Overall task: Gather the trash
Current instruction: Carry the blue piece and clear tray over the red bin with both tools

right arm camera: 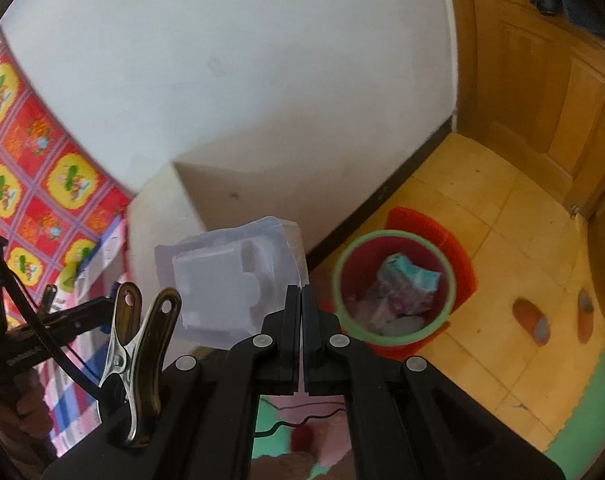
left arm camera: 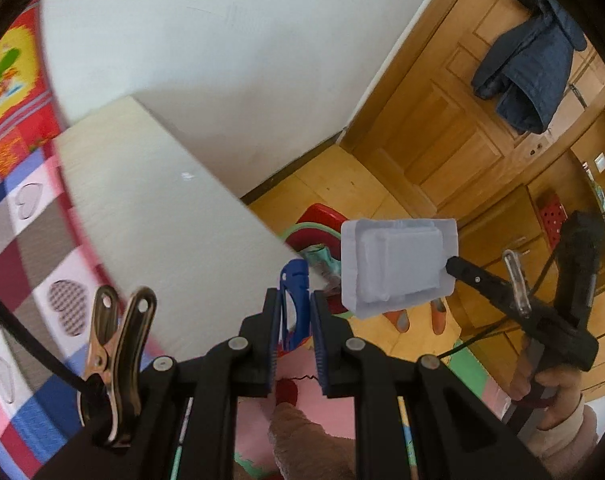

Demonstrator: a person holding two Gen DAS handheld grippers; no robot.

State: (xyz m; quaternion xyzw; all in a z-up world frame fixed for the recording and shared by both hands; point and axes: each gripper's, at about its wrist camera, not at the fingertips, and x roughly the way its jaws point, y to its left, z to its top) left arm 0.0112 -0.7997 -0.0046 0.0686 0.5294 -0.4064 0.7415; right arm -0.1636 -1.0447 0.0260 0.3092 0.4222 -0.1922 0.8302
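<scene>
While both hand-held tools hang over the bedroom floor, a clear plastic blister tray (left arm camera: 398, 266) sits pinched at one edge between the closed tips of the right gripper (left arm camera: 452, 266), seen from the left wrist camera at about three o'clock of frame centre. From the right wrist camera the same tray (right arm camera: 222, 284) spreads toward ten o'clock from that gripper (right arm camera: 301, 294), whose fingers stand pressed together on its thin rim. A blue plastic piece (left arm camera: 295, 300) stands clamped between the nearly closed fingers of the left gripper (left arm camera: 296, 304); what it is cannot be told. At about two o'clock of the right gripper, a red wastebasket (right arm camera: 392, 286) with a green rim stands on the yellow tiled floor (right arm camera: 482, 208), already holding crumpled teal and mixed wrappers (right arm camera: 406, 280). It rests against a red mat (right arm camera: 458, 240) near the white wall (right arm camera: 242, 80). A pair of orange slippers (right arm camera: 530, 318) lies on the tiles at four o'clock of the bin. Beyond, a pale cabinet top (left arm camera: 162, 208) borders a patchwork bedspread (left arm camera: 22, 260). A dark blue jacket (left arm camera: 530, 68) hangs on the wooden door (left arm camera: 442, 128) at one o'clock. A person's hand (left arm camera: 550, 396) grips the right tool's handle.
</scene>
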